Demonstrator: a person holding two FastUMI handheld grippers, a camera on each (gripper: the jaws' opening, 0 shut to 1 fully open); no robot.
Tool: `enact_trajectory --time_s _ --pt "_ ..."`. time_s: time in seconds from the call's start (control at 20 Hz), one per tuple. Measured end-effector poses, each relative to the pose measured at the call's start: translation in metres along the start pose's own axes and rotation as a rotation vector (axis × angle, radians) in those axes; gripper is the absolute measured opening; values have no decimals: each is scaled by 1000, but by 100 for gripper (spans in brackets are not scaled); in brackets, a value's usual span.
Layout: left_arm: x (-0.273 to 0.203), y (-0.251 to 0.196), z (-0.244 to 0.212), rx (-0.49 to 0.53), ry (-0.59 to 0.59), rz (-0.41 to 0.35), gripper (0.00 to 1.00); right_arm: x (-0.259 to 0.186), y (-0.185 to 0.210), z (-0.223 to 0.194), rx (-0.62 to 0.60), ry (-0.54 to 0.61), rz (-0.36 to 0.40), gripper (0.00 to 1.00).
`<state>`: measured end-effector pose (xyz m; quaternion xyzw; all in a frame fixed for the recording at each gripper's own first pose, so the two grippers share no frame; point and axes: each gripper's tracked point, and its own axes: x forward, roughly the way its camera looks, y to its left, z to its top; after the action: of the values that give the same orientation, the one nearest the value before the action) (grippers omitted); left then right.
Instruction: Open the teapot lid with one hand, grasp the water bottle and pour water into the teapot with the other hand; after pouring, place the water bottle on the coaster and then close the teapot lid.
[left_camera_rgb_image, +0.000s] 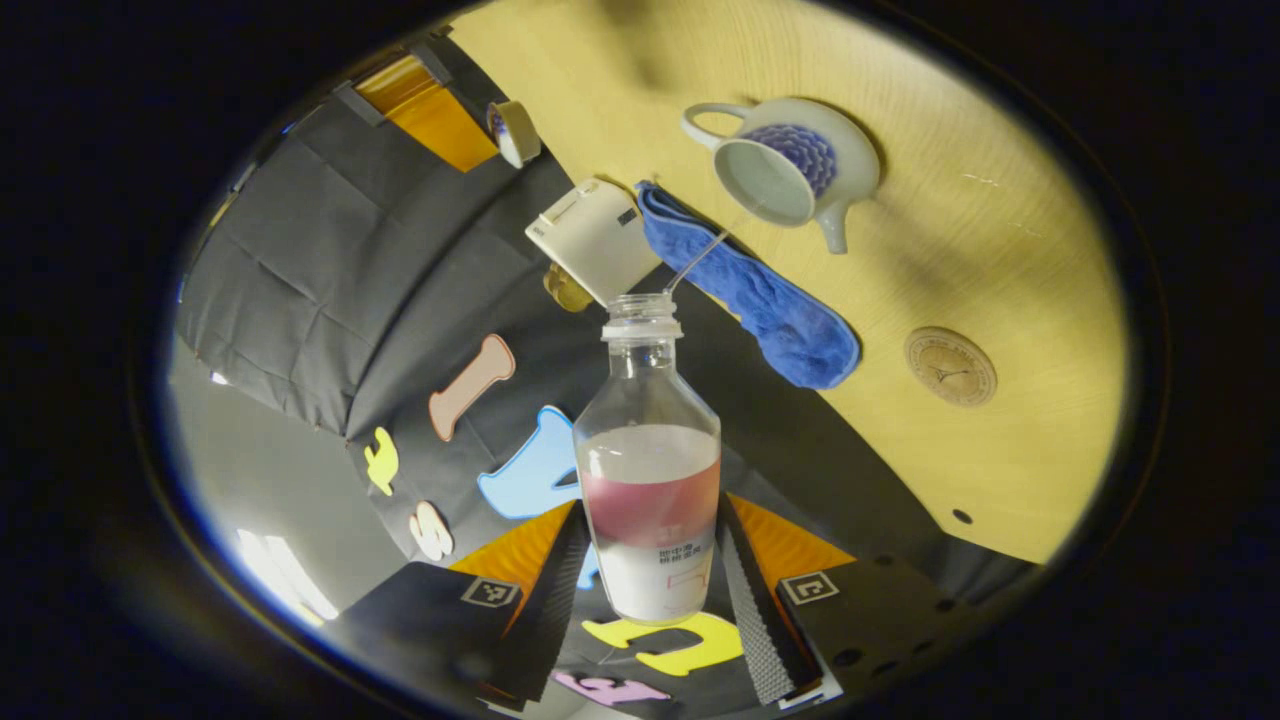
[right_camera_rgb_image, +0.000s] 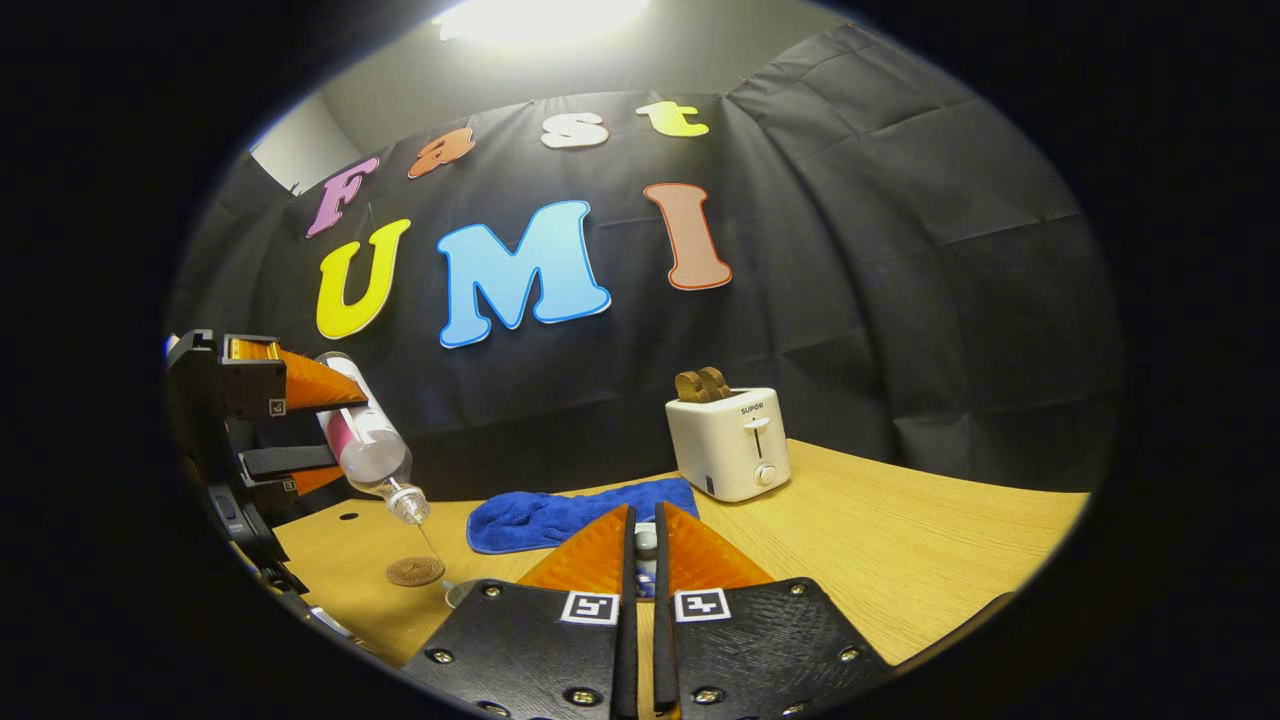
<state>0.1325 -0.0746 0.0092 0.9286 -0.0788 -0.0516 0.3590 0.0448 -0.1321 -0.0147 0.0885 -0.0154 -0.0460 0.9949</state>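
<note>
Pouring stage. The left tool (left_camera_rgb_image: 650, 590) pinches the water bottle (left_camera_rgb_image: 650, 480) between both fingers, neck tipped down toward the open teapot (left_camera_rgb_image: 790, 165); a thin stream runs from the bottle's mouth into the teapot's opening, so the bottle's long axis points at the teapot. The coaster (left_camera_rgb_image: 950, 366) lies on the desk (left_camera_rgb_image: 1000, 230) near the teapot, on its spout side. The right tool (right_camera_rgb_image: 641, 545) has fingers nearly together on a small pale object, probably the lid; which cannot be told.
</note>
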Motion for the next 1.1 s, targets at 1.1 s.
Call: enact_trajectory --time_s 1.1 --pt "-2 10 15 66 -50 41 87 1 0 -2 3 5 0 6"
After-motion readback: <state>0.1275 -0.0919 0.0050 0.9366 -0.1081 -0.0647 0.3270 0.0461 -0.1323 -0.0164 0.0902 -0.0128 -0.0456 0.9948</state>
